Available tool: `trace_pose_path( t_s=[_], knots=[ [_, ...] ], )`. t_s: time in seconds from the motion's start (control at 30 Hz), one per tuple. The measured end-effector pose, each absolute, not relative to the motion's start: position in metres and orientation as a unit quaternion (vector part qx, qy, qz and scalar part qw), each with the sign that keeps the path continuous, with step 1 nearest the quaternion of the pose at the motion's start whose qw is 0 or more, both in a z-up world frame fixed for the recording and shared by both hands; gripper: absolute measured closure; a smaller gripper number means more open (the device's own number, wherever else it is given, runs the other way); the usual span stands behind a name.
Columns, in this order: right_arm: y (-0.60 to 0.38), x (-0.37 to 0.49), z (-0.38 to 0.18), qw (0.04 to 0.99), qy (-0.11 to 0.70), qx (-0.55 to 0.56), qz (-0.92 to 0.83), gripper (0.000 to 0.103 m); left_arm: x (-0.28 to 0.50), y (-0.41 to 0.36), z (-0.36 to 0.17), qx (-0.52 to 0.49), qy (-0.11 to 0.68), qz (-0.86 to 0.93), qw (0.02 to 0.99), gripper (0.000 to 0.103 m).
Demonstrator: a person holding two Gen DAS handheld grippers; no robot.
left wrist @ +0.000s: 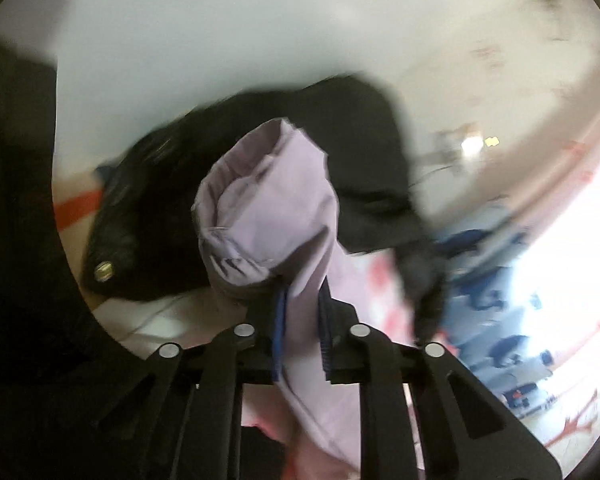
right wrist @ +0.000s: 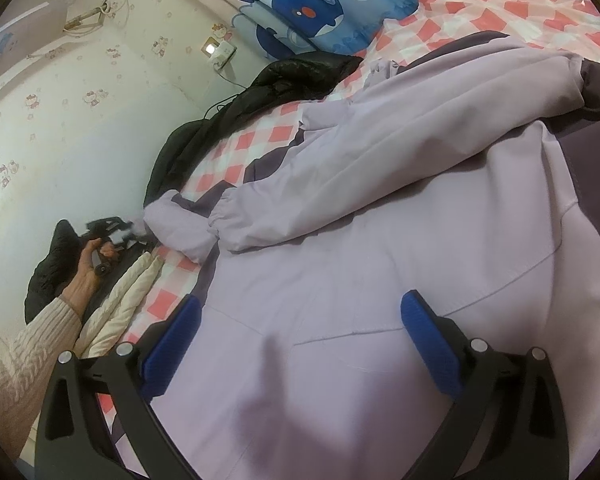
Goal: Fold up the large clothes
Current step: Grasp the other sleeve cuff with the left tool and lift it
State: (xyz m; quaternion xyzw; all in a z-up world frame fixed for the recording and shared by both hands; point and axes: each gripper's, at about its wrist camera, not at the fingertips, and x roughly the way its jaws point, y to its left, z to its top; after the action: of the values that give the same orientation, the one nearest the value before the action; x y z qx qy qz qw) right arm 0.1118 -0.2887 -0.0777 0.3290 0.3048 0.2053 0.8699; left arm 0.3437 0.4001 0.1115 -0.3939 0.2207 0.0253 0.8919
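Observation:
A large lilac jacket [right wrist: 380, 248] lies spread on a bed with a pink-and-white checked sheet [right wrist: 260, 140]. One sleeve [right wrist: 380, 168] lies folded across its body. My left gripper [left wrist: 302, 320] is shut on the other sleeve's cuff [left wrist: 260, 208], which bunches up in front of the camera. In the right wrist view the left gripper [right wrist: 134, 232] is at the bed's left edge, holding that sleeve end [right wrist: 172, 224]. My right gripper [right wrist: 300, 336] is open and empty, hovering just over the jacket's body.
A black puffy coat [right wrist: 252, 96] lies along the bed's far edge by the wall; it also shows in the left wrist view [left wrist: 160, 208]. A cream padded garment [right wrist: 120, 308] lies at the bed's left edge. A blue whale-print cloth [right wrist: 320, 4] hangs behind.

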Motion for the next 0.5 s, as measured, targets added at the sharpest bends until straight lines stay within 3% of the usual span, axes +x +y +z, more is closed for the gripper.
trace_pose_path(
  t_s=[0.23, 0.5],
  knots=[
    [-0.29, 0.114, -0.078, 0.868, 0.3, 0.336, 0.209, 0.007, 0.287, 0.353, 0.177, -0.369, 0.161, -0.056, 0.914, 0.095],
    [-0.292, 0.111, -0.072, 0.87, 0.298, 0.337, 0.2, 0.007, 0.257, 0.156, 0.248, -0.313, 0.139, -0.218, 0.914, 0.097]
  ],
)
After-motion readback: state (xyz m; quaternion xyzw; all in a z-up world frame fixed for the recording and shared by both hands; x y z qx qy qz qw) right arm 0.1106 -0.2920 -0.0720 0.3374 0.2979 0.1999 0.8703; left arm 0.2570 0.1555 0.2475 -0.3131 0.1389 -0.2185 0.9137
